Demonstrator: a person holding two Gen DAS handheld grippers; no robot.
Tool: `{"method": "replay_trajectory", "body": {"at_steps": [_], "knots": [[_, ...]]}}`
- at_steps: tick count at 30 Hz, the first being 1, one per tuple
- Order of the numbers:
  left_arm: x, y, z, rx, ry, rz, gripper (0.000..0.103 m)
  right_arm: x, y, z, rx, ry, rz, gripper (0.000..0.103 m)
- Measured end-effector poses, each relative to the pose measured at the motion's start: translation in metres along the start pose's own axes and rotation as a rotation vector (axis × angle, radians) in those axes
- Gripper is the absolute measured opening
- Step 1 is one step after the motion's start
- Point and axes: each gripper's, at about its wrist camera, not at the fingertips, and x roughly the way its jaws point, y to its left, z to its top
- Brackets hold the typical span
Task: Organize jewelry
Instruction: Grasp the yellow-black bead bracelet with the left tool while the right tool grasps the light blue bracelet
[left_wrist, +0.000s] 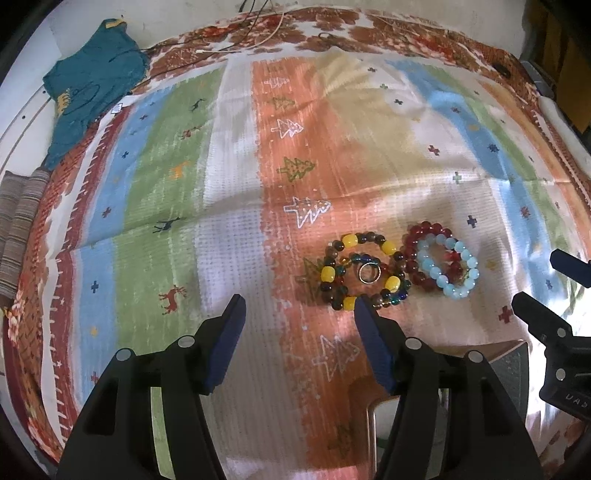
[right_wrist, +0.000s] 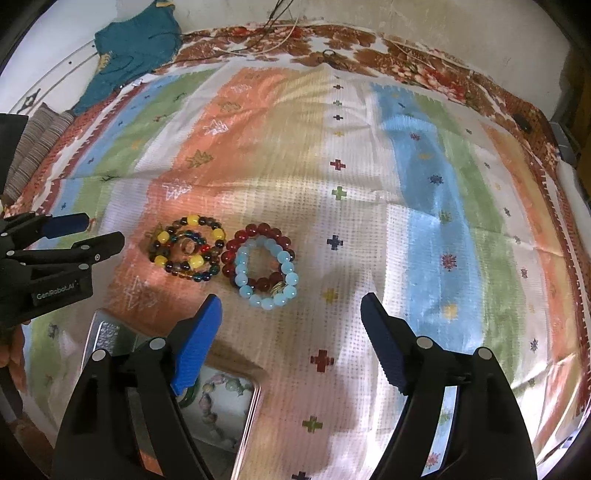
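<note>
Both grippers hang spread and empty over the patterned cloth (right_wrist: 369, 221). Seen through its own camera, the left gripper (left_wrist: 299, 306) has its blue pads wide apart, with the tip of the pad at four o'clock almost over the near edge of the yellow-and-dark bead bracelet (left_wrist: 364, 271), though I cannot tell whether it touches. That bracelet lies flat at about one o'clock from the left gripper's midpoint, ringing a darker multicoloured bracelet and a small metal ring (left_wrist: 369, 273) at its centre. Such nesting looks like a way of keeping the small piece from straying. Just beside it, toward three o'clock, the red bead bracelet (left_wrist: 415, 240) and the pale blue bead bracelet (left_wrist: 448, 266) overlap in a second pile, the blue lying on top. The right gripper (right_wrist: 291, 314) is likewise open, its midpoint just at six o'clock of that red-and-blue pile, so each tool seems set before the pile nearest it. Down at seven o'clock in the right wrist view sits a shallow tray (right_wrist: 255, 398) with a metallic rim, partly hidden behind the gripper finger, already holding what appears to be a pastel bead bracelet (right_wrist: 221, 398). It is probably the destination, kept close for short carries. Farther off, a teal garment (left_wrist: 92, 85) lies bunched at eleven o'clock on the cloth's far edge.
</note>
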Motion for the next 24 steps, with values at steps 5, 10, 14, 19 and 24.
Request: {"method": "replay_trajectory", "body": {"at_steps": [5, 10, 14, 19, 24], "knots": [[0.013, -0.001, 0.004, 0.012, 0.019, 0.008, 0.061, 0.014, 0.0, 0.007, 0.009, 0.019, -0.007, 0.077], [0.025, 0.0, 0.009, 0.022, 0.043, 0.019, 0.061, 0.028, -0.004, 0.008, 0.013, 0.046, -0.019, 0.077], [0.033, -0.002, 0.012, 0.032, 0.058, 0.026, 0.061, 0.034, -0.008, 0.012, 0.026, 0.054, -0.005, 0.077], [0.043, -0.006, 0.015, 0.048, 0.07, 0.029, 0.061, 0.042, -0.006, 0.015, 0.023, 0.07, 0.0, 0.077], [0.053, -0.007, 0.016, 0.065, 0.085, 0.045, 0.061, 0.051, -0.004, 0.017, 0.01, 0.089, -0.008, 0.077]]}}
